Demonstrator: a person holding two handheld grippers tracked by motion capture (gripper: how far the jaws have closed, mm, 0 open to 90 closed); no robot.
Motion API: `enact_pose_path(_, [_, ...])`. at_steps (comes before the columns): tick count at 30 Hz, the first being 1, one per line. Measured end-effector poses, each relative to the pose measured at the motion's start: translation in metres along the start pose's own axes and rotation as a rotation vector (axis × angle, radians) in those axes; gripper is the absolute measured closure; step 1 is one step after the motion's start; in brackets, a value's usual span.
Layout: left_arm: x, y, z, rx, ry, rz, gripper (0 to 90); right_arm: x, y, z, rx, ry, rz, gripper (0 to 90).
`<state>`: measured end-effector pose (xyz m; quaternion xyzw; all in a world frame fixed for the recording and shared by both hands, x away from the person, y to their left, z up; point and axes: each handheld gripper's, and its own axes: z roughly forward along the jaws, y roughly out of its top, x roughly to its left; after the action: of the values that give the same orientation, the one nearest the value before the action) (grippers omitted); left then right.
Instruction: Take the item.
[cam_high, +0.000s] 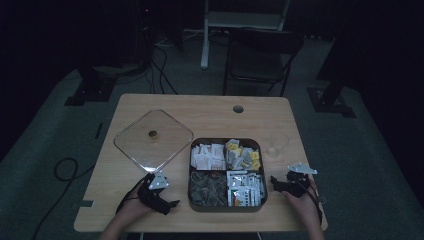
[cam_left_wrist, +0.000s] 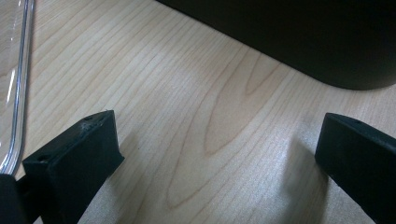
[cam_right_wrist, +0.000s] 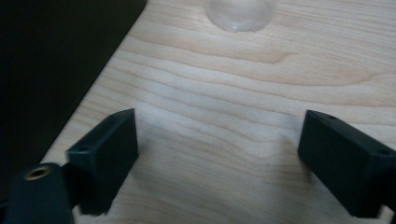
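Observation:
A dark square box (cam_high: 226, 141) with four compartments sits at the table's middle front. It holds white sachets (cam_high: 207, 155), yellow-and-white packets (cam_high: 243, 155), grey mesh bags (cam_high: 207, 188) and white printed packets (cam_high: 245, 190). Left of it lies its clear lid (cam_high: 153, 137) with a small brass knob. My left gripper (cam_high: 167, 202) (cam_left_wrist: 217, 130) rests open on the wood, with the box wall (cam_left_wrist: 299, 37) ahead to its right and the lid edge (cam_left_wrist: 18, 93) at its left. My right gripper (cam_high: 282, 181) (cam_right_wrist: 219, 126) stands open and empty beside the box (cam_right_wrist: 51, 60).
A clear glass (cam_high: 276, 142) (cam_right_wrist: 240, 14) stands on the table right of the box, just ahead of my right gripper. The wooden table (cam_high: 200, 107) has a cable hole (cam_high: 238, 108) at the back. A dark folding chair (cam_high: 262, 55) and floor cables lie beyond.

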<state>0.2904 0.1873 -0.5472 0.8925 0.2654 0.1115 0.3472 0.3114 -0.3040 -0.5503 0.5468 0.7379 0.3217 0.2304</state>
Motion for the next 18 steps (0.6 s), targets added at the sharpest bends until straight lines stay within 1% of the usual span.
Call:
enact_pose_path(2, [0.000, 0.000, 0.000, 0.000, 0.000, 0.000, 0.3, 0.000, 0.000, -0.001, 0.002, 0.006, 0.000, 14.1])
enact_pose_path(3, [0.000, 0.000, 0.000, 0.000, 0.000, 0.000, 0.4, -0.001, 0.000, -0.002, 0.014, 0.016, 0.000, 14.7])
enact_pose_path(5, [0.000, 0.000, 0.000, 0.000, 0.000, 0.000, 0.3, -0.002, 0.001, -0.004, 0.020, 0.029, 0.005, 15.3])
enact_pose_path(9, [0.000, 0.000, 0.000, 0.000, 0.000, 0.000, 0.3, -0.001, 0.002, -0.009, 0.022, 0.048, 0.003, 15.3])
enact_pose_path(12, [0.000, 0.000, 0.000, 0.000, 0.000, 0.000, 0.3, 0.004, 0.005, -0.015, 0.025, 0.046, -0.040, 13.4])
enact_pose_path(14, [0.000, 0.000, 0.000, 0.000, 0.000, 0.000, 0.3, 0.005, 0.006, -0.016, 0.022, 0.046, -0.043, 13.4])
enact_pose_path(15, [0.000, 0.000, 0.000, 0.000, 0.000, 0.000, 0.3, 0.008, 0.009, -0.022, 0.013, 0.049, -0.052, 12.8])
enact_pose_path(16, [0.000, 0.000, 0.000, 0.000, 0.000, 0.000, 0.3, 0.010, 0.010, -0.024, 0.012, 0.053, -0.058, 12.7])
enact_pose_path(18, [0.000, 0.000, 0.000, 0.000, 0.000, 0.000, 0.3, 0.013, 0.013, -0.029, 0.005, 0.059, -0.060, 12.5])
